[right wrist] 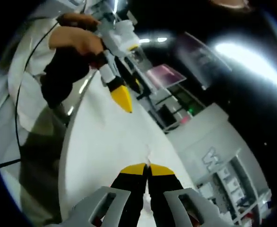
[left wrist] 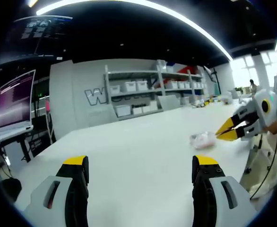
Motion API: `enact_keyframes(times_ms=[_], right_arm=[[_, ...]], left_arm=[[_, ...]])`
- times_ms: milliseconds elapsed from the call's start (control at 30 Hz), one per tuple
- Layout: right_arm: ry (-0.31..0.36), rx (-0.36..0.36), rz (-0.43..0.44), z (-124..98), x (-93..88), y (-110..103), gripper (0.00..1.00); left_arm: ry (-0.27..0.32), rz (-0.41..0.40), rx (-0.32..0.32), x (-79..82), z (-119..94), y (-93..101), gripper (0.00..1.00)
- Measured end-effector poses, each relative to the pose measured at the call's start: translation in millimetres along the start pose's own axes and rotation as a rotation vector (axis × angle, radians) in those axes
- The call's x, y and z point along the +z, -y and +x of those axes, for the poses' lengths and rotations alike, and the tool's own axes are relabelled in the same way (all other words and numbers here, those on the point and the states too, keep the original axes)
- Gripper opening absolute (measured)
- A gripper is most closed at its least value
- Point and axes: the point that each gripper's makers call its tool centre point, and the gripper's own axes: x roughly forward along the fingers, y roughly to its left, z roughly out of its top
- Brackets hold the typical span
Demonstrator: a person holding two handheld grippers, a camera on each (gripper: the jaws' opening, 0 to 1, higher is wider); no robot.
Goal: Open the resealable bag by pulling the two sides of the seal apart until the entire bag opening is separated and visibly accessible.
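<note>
A small clear resealable bag (left wrist: 202,139) with pinkish contents lies on the white table (left wrist: 129,146), to the right of centre in the left gripper view. My right gripper (left wrist: 219,134) comes in from the right, its yellow tips closed at the bag's near edge. In the right gripper view, my right gripper (right wrist: 147,168) has its jaws pressed together, with a thin pale sliver of the bag's edge (right wrist: 149,157) between them. My left gripper (left wrist: 141,161) is wide open over bare table, well short of the bag. A hand holds it, and one yellow fingertip (right wrist: 122,98) points down.
Shelves with white bins (left wrist: 138,90) stand against the far wall. A lit monitor (left wrist: 15,101) stands on a side desk at the left. The table's edge (left wrist: 245,163) runs close on the right, where a person in pale clothing (right wrist: 30,90) stands.
</note>
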Motion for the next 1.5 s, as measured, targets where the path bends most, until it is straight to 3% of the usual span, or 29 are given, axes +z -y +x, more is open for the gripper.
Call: enact_keyframes(times_ms=[867,1233,1300,1500], right_arm=[[0.000,0.025,0.045,-1,-1.0,-13,0.03],[0.028,0.023,0.046,-10,16.9,-14,0.06],[0.028,0.023,0.078,-12,19.1,-15,0.06],[0.098,0.015,0.319,-22,30.7,-5,0.11]], left_arm=[[-0.002,-0.007,0.005,-1.9,3,-6.5,0.89],[0.007,-0.016,0.004,-2.2,2,-6.8,0.89],[0.008,-0.015,0.005,-2.0,1,-6.7,0.89],[0.018,-0.015,0.008,0.0,-1,-6.4,0.89]])
